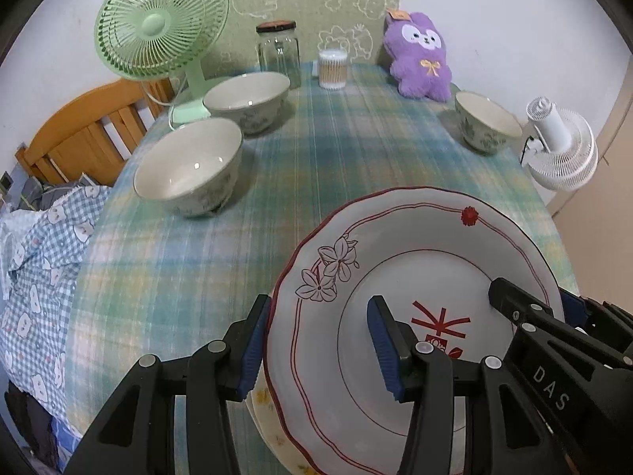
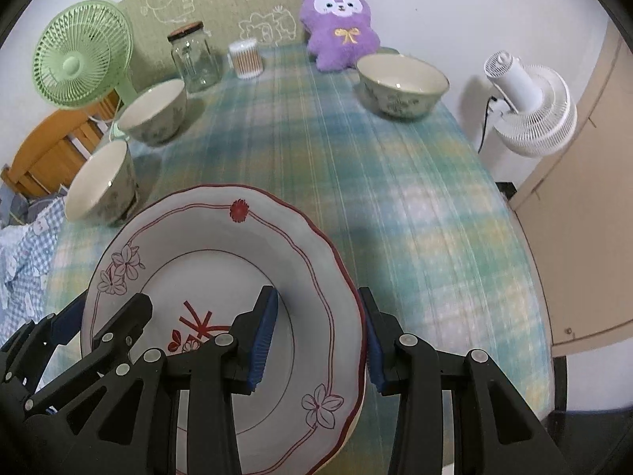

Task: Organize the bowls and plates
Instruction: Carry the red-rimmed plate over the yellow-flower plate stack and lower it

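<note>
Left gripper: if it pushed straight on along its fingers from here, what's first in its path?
Probably nothing new: the left gripper already straddles the plate rim. Past the plate there is only bare tablecloth; the bowls sit off to the side, though depth is unclear.

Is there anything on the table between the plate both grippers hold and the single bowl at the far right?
Nothing visible. Between the plate and that bowl lies only bare tablecloth. The other two bowls stand off to the left.
</note>
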`<state>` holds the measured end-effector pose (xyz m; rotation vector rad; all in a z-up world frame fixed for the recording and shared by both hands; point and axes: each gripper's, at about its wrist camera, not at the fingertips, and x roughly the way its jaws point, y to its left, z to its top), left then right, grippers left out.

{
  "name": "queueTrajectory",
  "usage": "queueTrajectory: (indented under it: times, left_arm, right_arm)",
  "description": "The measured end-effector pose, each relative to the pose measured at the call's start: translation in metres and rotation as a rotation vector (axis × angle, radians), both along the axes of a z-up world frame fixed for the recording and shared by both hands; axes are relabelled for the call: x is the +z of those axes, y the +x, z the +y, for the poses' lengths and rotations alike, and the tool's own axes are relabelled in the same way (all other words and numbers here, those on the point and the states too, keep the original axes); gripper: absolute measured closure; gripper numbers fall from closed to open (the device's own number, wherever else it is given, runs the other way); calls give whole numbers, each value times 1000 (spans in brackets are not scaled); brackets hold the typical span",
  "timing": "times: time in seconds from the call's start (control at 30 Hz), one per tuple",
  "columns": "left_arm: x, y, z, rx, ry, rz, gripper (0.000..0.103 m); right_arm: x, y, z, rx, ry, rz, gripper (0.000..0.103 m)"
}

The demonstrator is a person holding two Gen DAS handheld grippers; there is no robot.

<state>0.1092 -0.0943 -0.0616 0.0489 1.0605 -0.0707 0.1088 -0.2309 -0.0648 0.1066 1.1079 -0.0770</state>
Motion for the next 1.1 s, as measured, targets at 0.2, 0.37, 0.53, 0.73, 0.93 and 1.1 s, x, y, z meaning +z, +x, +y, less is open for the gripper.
queueTrajectory:
  times: [0.2, 0.37, 0.53, 0.73, 0.93, 1.1]
  left_arm:
    - [-14, -11, -3, -31, 6, 25, 53]
    - [-22, -16, -8, -53, 16, 42, 53]
    - [-30, -17, -8, -58, 23, 61, 53]
    - [-33, -17, -13, -70, 69, 49, 53]
    - [-36, -16, -17, -82, 119, 37, 53]
    - [-38, -14, -21, -78, 144, 29, 53]
  right_arm:
    - [-11, -14, 1, -25, -15, 22, 59]
    - [-18, -20, -1, -42, -23, 38, 59]
    - [-25, -21, -1, -48, -28, 55, 59]
    - [-31, -21, -1, -51, -23, 73, 59]
    - [-39, -18, -2, -62, -19, 102, 59]
    - [-40, -19, -1, -68, -21, 101, 59]
